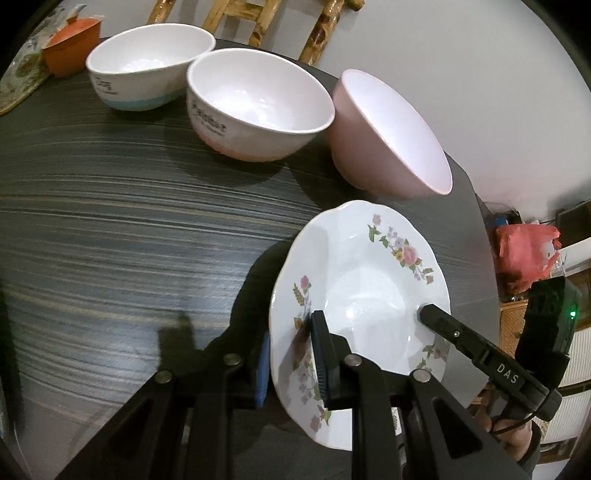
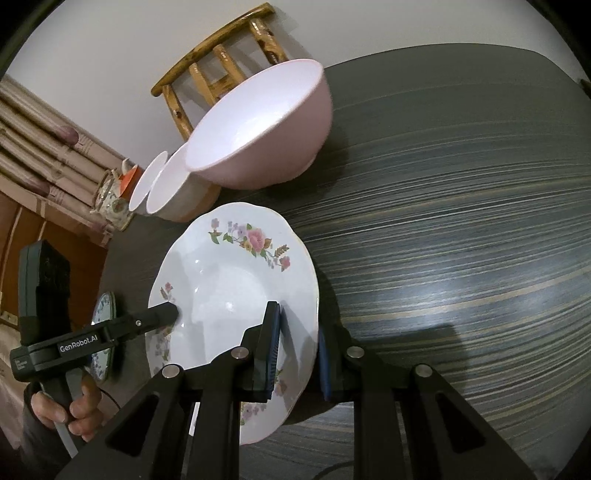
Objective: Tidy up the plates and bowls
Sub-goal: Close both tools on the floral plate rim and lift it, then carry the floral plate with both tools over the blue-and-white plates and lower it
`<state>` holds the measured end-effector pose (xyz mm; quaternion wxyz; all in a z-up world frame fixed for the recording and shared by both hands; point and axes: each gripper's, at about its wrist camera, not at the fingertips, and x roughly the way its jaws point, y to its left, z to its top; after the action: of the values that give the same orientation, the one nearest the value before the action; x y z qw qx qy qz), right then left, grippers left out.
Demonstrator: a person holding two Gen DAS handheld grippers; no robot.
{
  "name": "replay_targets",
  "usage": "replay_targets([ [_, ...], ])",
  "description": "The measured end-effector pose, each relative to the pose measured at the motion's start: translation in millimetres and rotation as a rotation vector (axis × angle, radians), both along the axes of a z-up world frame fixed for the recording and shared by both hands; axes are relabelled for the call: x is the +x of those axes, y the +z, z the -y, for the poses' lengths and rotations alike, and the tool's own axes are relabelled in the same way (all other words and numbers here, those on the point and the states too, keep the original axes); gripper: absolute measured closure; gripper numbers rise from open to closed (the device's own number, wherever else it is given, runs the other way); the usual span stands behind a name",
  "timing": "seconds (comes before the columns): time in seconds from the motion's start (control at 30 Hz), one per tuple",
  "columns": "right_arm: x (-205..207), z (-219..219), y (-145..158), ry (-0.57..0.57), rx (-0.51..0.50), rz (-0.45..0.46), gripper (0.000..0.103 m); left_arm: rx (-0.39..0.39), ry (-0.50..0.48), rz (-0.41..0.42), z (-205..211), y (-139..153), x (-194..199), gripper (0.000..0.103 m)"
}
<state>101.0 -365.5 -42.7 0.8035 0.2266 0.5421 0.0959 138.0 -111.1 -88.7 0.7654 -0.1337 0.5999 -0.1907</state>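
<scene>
A white floral plate (image 1: 369, 266) (image 2: 236, 280) hangs tilted over the dark striped table (image 1: 110, 240). My left gripper (image 1: 291, 325) is shut on its left rim. My right gripper (image 2: 297, 317) is shut on the opposite rim, and its upper finger (image 1: 436, 317) lies on the plate face. The left gripper's upper finger (image 2: 162, 315) shows in the right wrist view. Just beyond the plate stands a pink bowl (image 1: 388, 136) (image 2: 266, 122). Left of it sit a white bowl with a pink base (image 1: 258, 99) and a white bowl with a blue base (image 1: 147, 62).
The table's curved edge (image 1: 484, 236) runs close behind the plate and pink bowl. A wooden chair (image 1: 258, 22) (image 2: 221, 59) stands past the far edge. An orange box (image 1: 72, 46) and a floral mat (image 1: 22, 66) lie at the far left. A red bag (image 1: 524, 251) sits off the table.
</scene>
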Motion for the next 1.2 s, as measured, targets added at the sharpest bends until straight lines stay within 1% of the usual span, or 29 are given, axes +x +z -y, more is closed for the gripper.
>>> replay_targets([
  [0.37,-5,-45,18,0.060,-0.012,0.025,0.085,0.001,0.048,0.017,-38,17,-20,0.082],
  [0.4,-5,-50,20,0.065,-0.013,0.027,0.085,0.000,0.055,0.022,-49,20,-21,0.082],
  [0.57,-5,-77,29,0.099,-0.014,0.043,0.085,0.007,0.082,0.039,-70,28,-28,0.082],
  [0.87,0,-127,38,0.158,0.000,0.061,0.085,0.022,0.135,0.069,-135,44,-35,0.082],
  [1.2,16,-189,45,0.239,0.004,0.063,0.085,0.045,0.202,0.086,-191,54,-41,0.082],
])
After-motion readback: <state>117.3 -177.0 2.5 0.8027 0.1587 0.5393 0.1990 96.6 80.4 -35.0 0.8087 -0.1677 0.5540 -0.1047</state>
